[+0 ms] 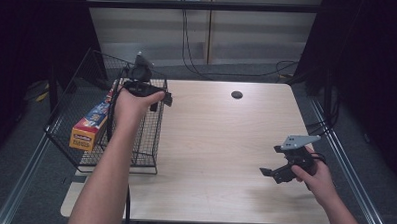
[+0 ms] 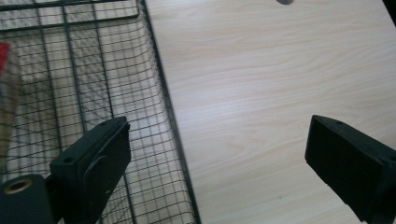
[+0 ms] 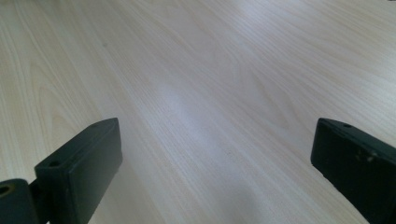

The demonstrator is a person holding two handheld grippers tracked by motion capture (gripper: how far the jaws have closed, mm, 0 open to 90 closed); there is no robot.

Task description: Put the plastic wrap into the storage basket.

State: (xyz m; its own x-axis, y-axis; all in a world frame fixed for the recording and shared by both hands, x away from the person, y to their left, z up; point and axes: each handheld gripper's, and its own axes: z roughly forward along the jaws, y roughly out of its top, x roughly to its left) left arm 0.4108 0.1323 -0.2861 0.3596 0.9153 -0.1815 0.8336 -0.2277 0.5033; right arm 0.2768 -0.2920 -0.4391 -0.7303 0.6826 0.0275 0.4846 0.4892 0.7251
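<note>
A black wire basket [image 1: 146, 140] stands on the table's left edge, and a long orange and blue box [image 1: 91, 126] lies inside it. My left gripper [image 1: 159, 101] hovers over the basket's right rim, open, with nothing between its jaws. In the left gripper view that same gripper [image 2: 217, 154] straddles the basket's rim [image 2: 163, 93], one jaw over the mesh and one over bare wood. My right gripper [image 1: 273, 173] is held low over the table's right side, open and empty. The right gripper view has this gripper [image 3: 217, 158] above plain wood [image 3: 201, 70].
The light wooden table [image 1: 220, 143] has a round dark cable hole [image 1: 236, 95] near its far edge. Black curtains hang at both sides. Cables run on the floor behind the table. A metal rail [image 1: 349, 172] runs along the table's right side.
</note>
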